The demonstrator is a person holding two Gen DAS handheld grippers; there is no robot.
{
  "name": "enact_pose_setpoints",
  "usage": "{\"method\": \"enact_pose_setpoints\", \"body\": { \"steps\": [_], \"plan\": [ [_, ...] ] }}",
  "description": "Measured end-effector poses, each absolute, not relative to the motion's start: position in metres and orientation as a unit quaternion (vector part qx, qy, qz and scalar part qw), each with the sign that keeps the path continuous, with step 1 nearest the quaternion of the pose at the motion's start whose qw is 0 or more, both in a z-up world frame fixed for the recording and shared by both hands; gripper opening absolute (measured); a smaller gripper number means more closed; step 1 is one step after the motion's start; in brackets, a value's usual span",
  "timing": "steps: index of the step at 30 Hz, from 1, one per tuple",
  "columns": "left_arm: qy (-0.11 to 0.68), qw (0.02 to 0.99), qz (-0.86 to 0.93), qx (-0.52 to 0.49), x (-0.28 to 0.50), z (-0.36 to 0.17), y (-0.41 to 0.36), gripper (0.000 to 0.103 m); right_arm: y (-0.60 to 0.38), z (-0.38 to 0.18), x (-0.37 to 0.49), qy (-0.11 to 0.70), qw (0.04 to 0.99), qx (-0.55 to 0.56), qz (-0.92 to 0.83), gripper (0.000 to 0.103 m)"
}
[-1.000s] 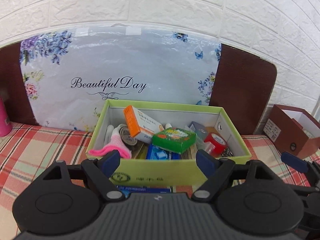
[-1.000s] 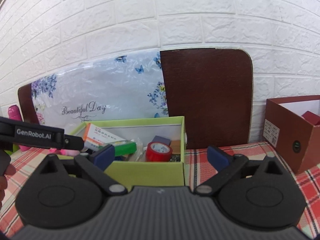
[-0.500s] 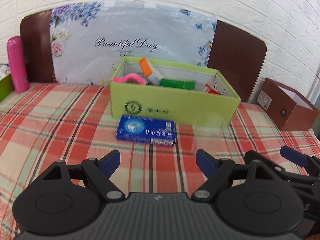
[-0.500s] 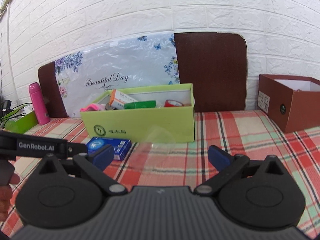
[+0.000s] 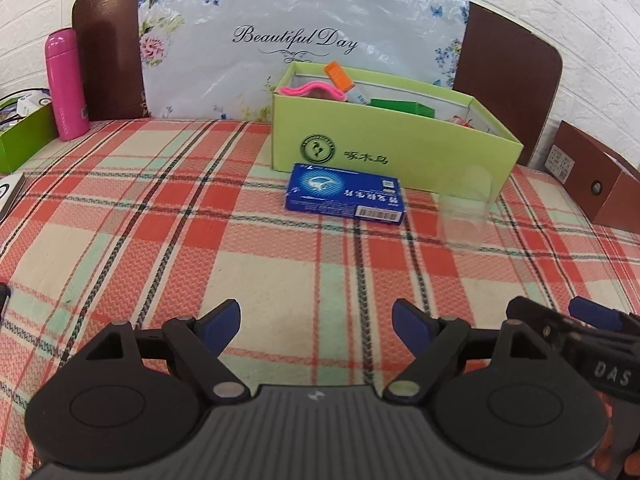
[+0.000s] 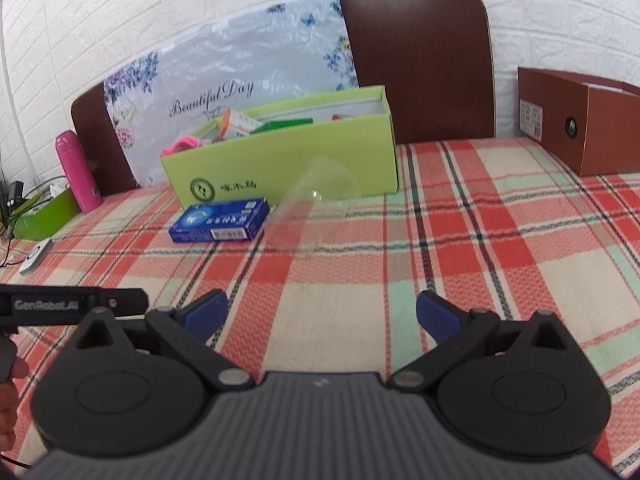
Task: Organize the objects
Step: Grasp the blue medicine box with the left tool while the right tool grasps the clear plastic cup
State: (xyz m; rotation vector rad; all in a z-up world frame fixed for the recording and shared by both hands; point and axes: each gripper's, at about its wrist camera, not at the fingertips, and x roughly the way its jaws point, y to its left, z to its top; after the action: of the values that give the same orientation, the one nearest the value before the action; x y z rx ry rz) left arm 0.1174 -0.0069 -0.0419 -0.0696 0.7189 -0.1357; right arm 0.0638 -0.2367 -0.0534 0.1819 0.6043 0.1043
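A green cardboard box [image 5: 400, 144] stands at the back of the plaid table, holding a pink item, an orange carton and a green pack; it also shows in the right wrist view [image 6: 288, 160]. A blue flat box [image 5: 344, 194] lies on the cloth just in front of it, also in the right wrist view [image 6: 220, 220]. A clear plastic cup [image 5: 466, 208] stands right of the blue box, also in the right wrist view [image 6: 308, 208]. My left gripper [image 5: 316, 322] and right gripper [image 6: 320, 314] are open and empty, low over the near cloth.
A pink bottle [image 5: 66, 84] and a green tray [image 5: 24, 132] stand at the far left. A brown box [image 6: 580, 116] stands at the far right. A floral bag [image 5: 288, 40] leans on a brown board against the brick wall. A white device [image 6: 34, 260] lies at left.
Both grippers have pulled back from over the green box toward the near side of the table and lowered. The blue box and cup came into view. Both stayed open.
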Motion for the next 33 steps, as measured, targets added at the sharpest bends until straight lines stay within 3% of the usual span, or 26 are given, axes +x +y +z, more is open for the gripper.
{"method": "enact_pose_setpoints", "body": {
  "steps": [12, 15, 16, 26, 30, 33],
  "plan": [
    [0.35, 0.931, -0.082, -0.057, 0.152, -0.036, 0.006, 0.086, -0.202, -0.046, 0.155, 0.287, 0.955, 0.06, 0.046, 0.092],
    [0.345, 0.933, -0.088, -0.062, 0.173, -0.033, 0.01, 0.086, -0.198, -0.054, 0.175, 0.298, 0.953, 0.042, 0.037, 0.066],
    [0.343, 0.933, -0.091, -0.064, 0.181, -0.033, 0.011, 0.086, -0.199, -0.057, 0.178, 0.302, 0.952, 0.041, 0.034, 0.044],
    [0.359, 0.92, -0.123, -0.102, 0.267, -0.045, 0.021, 0.085, -0.23, -0.056, 0.147, 0.308, 0.949, 0.053, 0.033, 0.044],
    [0.366, 0.896, -0.224, -0.119, 0.251, -0.044, 0.007, 0.084, -0.241, -0.05, 0.133, 0.305, 0.95, 0.058, 0.039, 0.044],
    [0.363, 0.877, -0.31, -0.045, 0.221, -0.042, -0.021, 0.084, -0.25, -0.048, 0.125, 0.306, 0.949, 0.068, 0.042, 0.044]
  ]
}}
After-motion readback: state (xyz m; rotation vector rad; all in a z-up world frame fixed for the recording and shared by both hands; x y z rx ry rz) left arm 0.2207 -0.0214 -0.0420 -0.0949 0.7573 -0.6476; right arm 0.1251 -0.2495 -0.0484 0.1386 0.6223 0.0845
